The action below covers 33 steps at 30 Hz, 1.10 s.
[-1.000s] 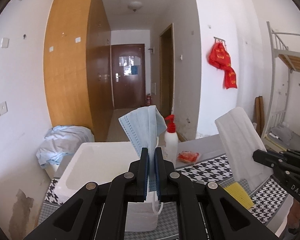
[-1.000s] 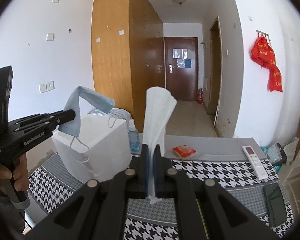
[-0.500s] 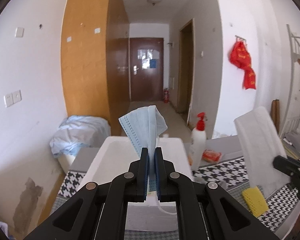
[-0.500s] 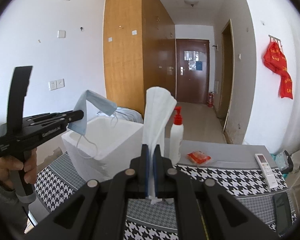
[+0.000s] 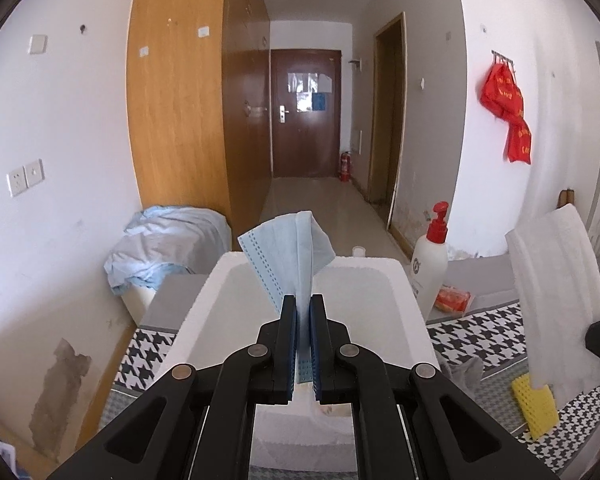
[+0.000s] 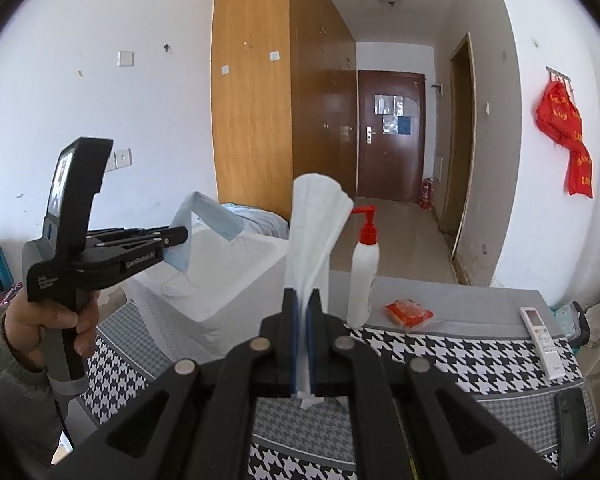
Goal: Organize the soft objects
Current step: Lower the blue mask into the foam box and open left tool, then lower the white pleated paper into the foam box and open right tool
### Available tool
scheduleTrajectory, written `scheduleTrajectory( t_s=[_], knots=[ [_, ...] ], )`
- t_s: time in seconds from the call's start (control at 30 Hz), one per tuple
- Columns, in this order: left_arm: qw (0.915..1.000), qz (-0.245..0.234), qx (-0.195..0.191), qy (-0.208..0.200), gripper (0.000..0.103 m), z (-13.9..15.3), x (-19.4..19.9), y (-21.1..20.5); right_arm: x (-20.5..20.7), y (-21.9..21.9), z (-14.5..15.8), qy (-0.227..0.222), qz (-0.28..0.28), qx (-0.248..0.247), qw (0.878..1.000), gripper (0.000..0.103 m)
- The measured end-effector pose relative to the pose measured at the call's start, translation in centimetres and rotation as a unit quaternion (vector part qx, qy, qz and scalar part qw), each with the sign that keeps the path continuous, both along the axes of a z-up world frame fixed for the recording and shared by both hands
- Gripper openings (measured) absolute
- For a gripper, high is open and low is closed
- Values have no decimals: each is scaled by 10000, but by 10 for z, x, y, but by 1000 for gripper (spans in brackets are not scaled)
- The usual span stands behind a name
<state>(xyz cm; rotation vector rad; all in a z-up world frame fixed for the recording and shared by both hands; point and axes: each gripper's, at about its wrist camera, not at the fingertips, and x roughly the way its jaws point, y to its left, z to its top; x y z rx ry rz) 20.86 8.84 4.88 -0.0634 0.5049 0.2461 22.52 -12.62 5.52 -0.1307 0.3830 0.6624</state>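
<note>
Foam box (image 5: 312,320) sits at the left on the houndstooth-covered counter (image 6: 440,352). Above its open top, the left hand-held gripper (image 5: 303,308) is clamped tight on a folded blue mask (image 5: 288,252). Right of the box stands a white pump bottle (image 6: 363,272), with a red packet (image 6: 408,311) near it. Nearer, the right hand-held gripper (image 6: 303,304) is pinched closed on a white mask (image 6: 314,224), held upright over the counter.

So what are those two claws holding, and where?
Left gripper pinches a blue face mask mid-body; right gripper pinches a white face mask near its lower end.
</note>
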Motion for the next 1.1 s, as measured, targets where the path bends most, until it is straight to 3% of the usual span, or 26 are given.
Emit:
scheduleTrajectory(
  t_s=[0.23, 0.33, 0.4, 0.47, 0.67, 1.1],
  knots=[
    [9998, -34, 34, 200, 9, -9, 9, 5, 3, 8, -2, 53, -44, -99, 9999, 6],
    [9998, 14, -13, 219, 28, -10, 7, 9, 3, 12, -1, 68, -51, -132, 9999, 6],
    [9999, 67, 24, 152, 62, -10, 4, 11, 3, 15, 0, 65, -56, -152, 9998, 6],
    [9999, 103, 69, 33, 77, -10, -1, 12, 4, 18, 0, 57, -61, -175, 9998, 6],
    [9997, 119, 127, -157, 99, -9, -11, 14, 5, 27, 1, 65, -65, -202, 9998, 6],
    [9987, 231, 178, -429, 102, 1, -37, 23, 10, 47, 5, 62, 6, -191, 9998, 6]
  ],
)
